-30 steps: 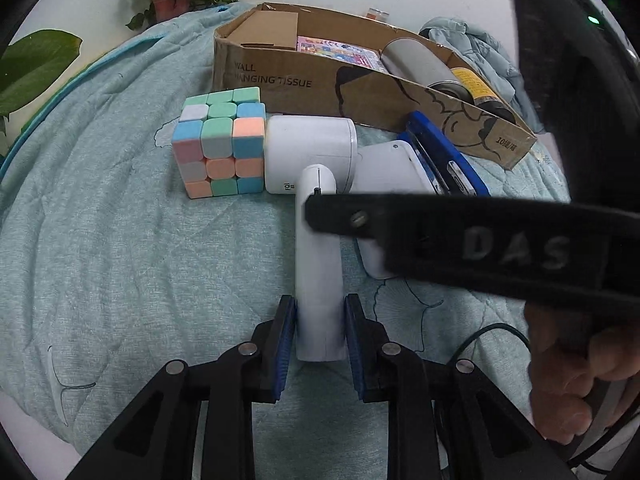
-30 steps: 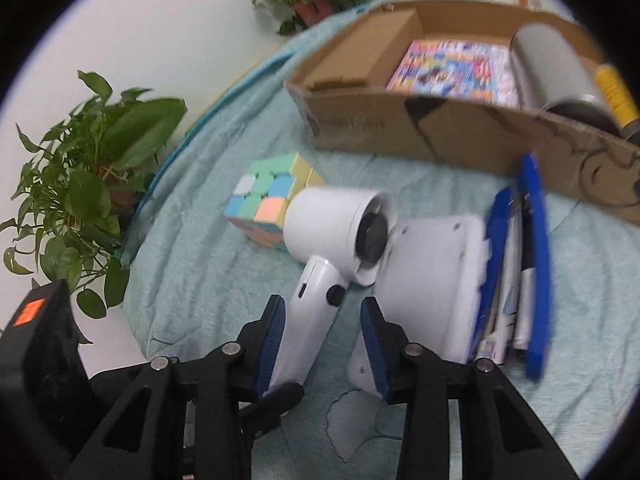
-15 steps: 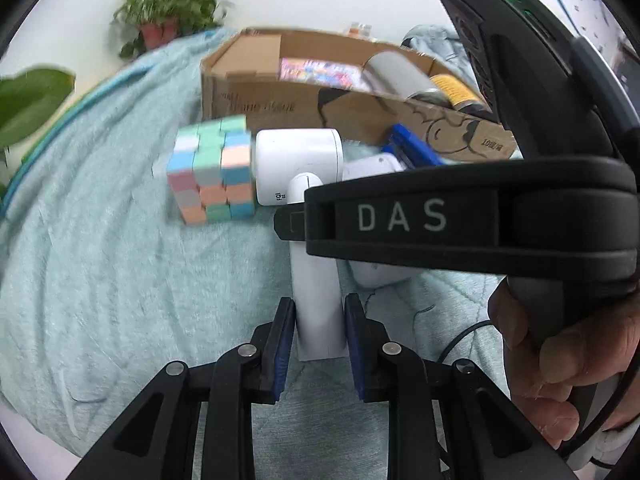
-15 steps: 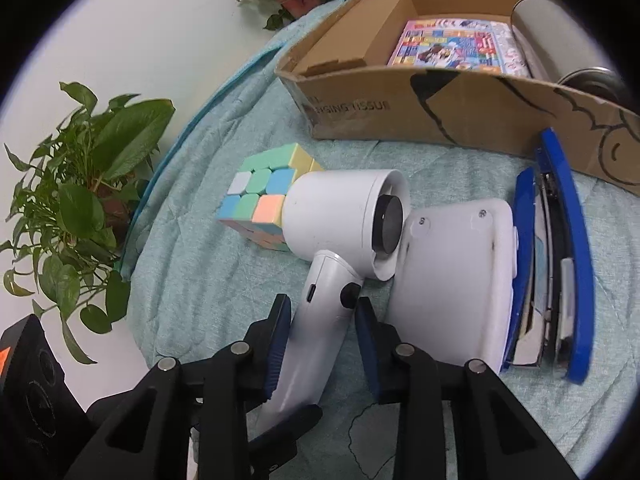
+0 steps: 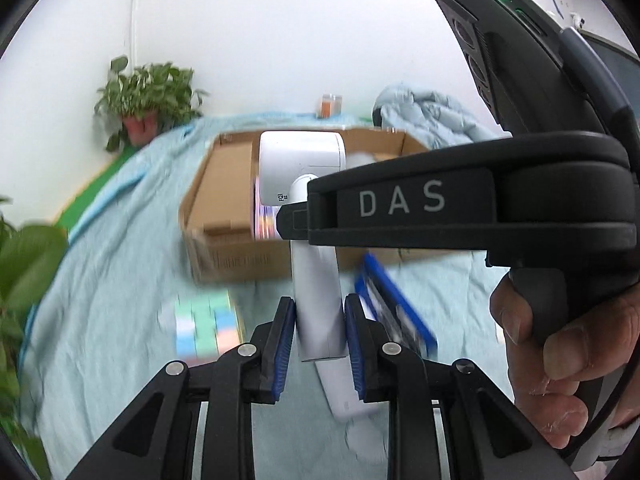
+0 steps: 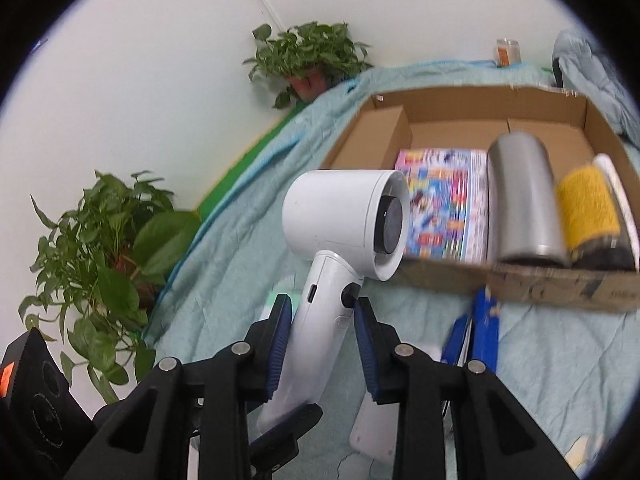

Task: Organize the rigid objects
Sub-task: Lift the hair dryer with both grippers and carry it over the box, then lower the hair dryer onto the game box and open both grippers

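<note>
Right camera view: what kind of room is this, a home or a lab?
Probably a home, perhaps a bedroom: a teal blanket covers the surface, potted plants stand by the wall, and a cardboard box holds household things.

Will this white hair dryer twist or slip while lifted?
Likely top-heavy: on the hair dryer, the bulky head sits above where left tongs and right tongs clamp its slim handle, so it may pivot. Smooth plastic could slip. Looks rigid.
</note>
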